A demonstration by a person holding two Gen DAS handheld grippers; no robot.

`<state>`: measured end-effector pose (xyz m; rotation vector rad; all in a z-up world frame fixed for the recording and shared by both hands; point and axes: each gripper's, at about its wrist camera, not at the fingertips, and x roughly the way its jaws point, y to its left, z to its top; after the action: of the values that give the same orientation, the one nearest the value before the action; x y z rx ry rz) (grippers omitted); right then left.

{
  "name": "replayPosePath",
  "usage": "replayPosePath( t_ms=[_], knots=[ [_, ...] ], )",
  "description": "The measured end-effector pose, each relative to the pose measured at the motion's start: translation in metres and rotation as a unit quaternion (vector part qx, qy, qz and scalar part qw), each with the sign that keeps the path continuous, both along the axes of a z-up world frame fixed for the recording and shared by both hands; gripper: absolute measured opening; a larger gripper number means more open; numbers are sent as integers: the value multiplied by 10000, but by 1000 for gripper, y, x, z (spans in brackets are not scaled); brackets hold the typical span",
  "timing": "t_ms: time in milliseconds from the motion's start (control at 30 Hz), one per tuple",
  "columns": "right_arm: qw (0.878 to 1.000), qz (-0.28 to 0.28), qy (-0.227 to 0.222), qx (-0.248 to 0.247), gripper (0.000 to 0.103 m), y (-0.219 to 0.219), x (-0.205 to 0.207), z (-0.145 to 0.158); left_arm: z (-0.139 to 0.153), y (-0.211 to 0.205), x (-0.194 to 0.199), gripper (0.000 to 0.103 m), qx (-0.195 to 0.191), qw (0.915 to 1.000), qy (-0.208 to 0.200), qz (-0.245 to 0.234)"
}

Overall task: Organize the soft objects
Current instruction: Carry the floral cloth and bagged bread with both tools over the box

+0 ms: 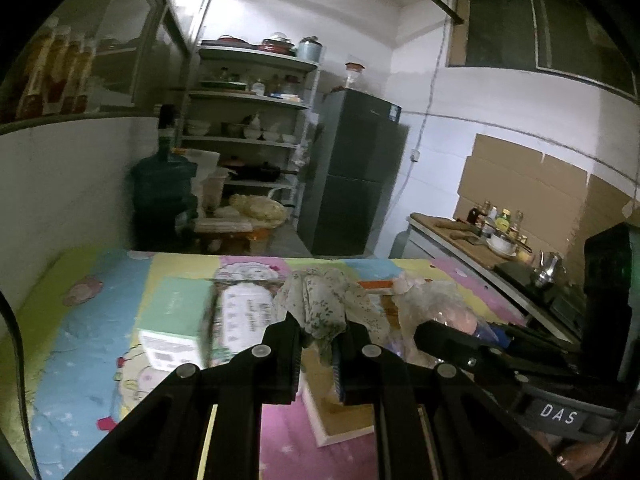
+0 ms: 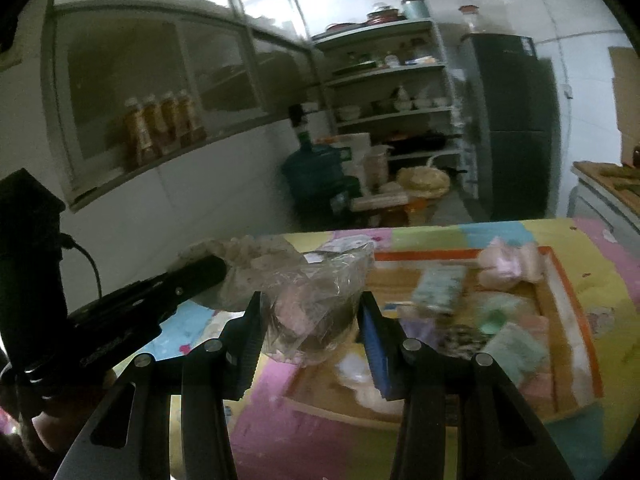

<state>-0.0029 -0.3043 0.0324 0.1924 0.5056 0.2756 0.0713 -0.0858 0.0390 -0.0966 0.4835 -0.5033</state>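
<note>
A dim kitchen with a steel shelf rack [image 1: 250, 120] and dark fridge [image 1: 352, 172] lies beyond a table under a pastel patchwork cloth [image 1: 88, 320]. In the left wrist view, the left gripper [image 1: 322, 330] has its fingers clenched on a floral beige cloth [image 1: 320, 300], lifted above the table, a mint-green box [image 1: 176, 320] to its left.

In the right wrist view, the right gripper [image 2: 310, 318] grasps a crinkled clear plastic bag [image 2: 316, 300] over the near-left corner of an orange-rimmed wooden tray [image 2: 560, 280] holding soft items.

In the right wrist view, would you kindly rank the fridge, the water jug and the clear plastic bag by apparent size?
1. Fridge.
2. and 3. Clear plastic bag and water jug: they look alike, and the bag sits far nearer the camera, so I will not rank them.
</note>
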Motion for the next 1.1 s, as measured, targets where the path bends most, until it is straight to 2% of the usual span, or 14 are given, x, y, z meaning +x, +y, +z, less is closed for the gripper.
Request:
replayPosePath(
  t_ms=[667,1100],
  knots=[
    [9942,-1076,-27,36,46,-103,-12,-12,-11,-110,20,13,249,9975,165,-640],
    [9890,-1456,195,151,46,-155,1,-35,-26,-151,46,13,399,9964,354,-660]
  ],
)
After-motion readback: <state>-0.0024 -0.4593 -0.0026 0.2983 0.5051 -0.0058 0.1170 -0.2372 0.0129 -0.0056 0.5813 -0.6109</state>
